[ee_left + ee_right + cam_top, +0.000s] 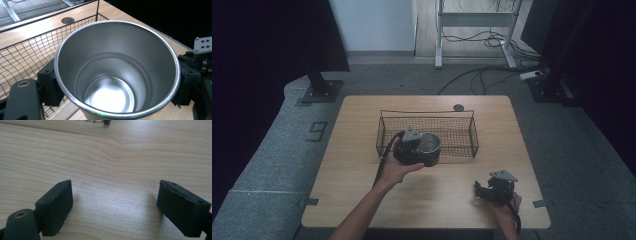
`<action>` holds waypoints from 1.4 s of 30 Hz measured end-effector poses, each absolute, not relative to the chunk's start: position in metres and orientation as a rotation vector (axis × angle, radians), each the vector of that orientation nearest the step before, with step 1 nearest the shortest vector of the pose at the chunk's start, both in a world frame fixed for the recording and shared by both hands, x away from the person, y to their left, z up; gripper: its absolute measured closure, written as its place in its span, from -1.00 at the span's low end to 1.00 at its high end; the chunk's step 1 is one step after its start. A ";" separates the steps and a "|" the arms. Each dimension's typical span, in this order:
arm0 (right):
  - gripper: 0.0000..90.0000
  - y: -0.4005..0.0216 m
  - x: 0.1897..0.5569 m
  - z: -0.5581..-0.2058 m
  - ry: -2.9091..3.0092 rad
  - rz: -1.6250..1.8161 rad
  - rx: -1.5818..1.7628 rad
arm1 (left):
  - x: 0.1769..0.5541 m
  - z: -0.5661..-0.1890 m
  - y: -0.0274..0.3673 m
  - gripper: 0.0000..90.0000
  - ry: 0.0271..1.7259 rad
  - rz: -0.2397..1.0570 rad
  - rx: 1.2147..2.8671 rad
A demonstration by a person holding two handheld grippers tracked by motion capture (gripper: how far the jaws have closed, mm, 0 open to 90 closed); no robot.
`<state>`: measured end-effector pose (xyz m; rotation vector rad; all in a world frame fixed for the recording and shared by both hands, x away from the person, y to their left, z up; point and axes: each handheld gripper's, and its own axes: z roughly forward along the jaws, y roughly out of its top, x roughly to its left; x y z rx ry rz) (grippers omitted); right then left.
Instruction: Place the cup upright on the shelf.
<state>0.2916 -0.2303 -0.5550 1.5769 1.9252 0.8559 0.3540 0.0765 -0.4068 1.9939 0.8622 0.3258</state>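
The counter (pixel 362 165) carries a black wire basket (pixel 457 131) toward its far side, and every place here is given from that basket. At the basket's near-left corner, just above its front rim, hangs a steel cup (pixel 117 72), upright, mouth up and empty. It looks light, stiff and smooth-walled, so likely slippery; squeezing the outer wall a little below the rim, on opposite sides, seems the safest hold. The left hand-held gripper (pixel 424 150) does just that, its pads (pixel 50 87) pressed on the cup's wall, the forearm reaching in from the near edge. The right hand-held gripper (pixel 115 202) rests well to the near right of the basket, low over bare wood, jaws spread wide with nothing between them.
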 end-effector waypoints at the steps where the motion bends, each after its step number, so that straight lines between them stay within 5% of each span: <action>1: -0.70 -0.230 0.292 -0.555 1.925 0.856 1.577 | 0.355 -0.406 0.076 -0.60 0.863 0.330 1.996; 42: -0.70 -0.230 0.292 -0.555 1.925 0.859 1.574 | 0.397 -0.400 0.088 -0.58 0.937 0.411 1.984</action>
